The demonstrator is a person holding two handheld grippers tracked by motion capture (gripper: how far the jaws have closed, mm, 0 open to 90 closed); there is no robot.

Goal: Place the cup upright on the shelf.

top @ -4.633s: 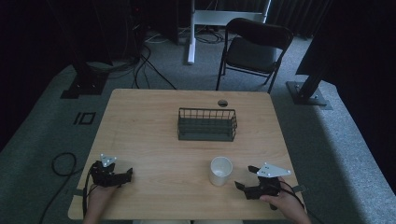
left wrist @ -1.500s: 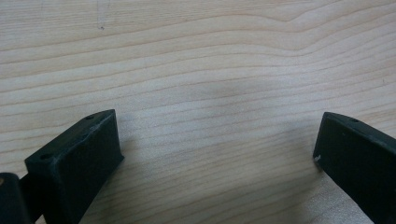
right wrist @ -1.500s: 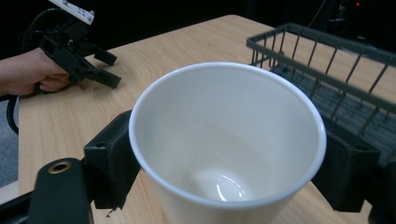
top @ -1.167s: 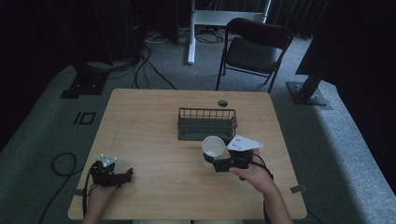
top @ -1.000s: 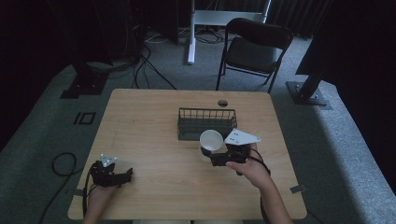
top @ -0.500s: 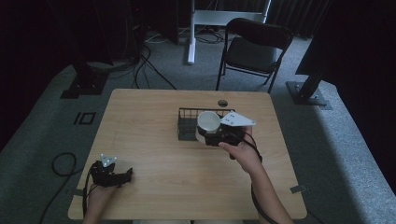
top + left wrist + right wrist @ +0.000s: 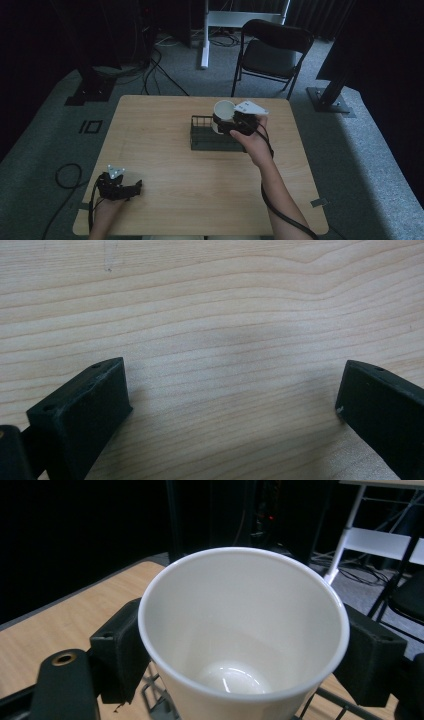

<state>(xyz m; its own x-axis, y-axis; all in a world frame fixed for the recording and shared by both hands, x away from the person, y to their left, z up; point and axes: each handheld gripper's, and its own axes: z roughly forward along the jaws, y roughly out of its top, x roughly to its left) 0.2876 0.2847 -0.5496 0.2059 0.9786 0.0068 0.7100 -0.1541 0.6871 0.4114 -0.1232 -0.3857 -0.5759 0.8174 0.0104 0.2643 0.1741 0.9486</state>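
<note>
Our right gripper [image 7: 231, 124] is clenched on the white paper cup [image 7: 223, 111], holding it over the wire basket [image 7: 212, 141]; squeezing harder could buckle its thin wall, or its base could catch the rim. Our left gripper [image 7: 119, 188] rests released on the surface [image 7: 165, 165].

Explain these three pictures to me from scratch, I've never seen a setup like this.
No robot here: a person at a wooden table holds a two-jaw gripping tool in each hand. The wide picture is from a fixed camera above. The other two come from cameras riding on each tool, looking along its black jaws. The right gripper clamps a white paper cup, empty inside, over a dark wire basket. The left gripper rests near the table's near corner, jaws wide apart over bare wood. A folding chair stands beyond the table.
</note>
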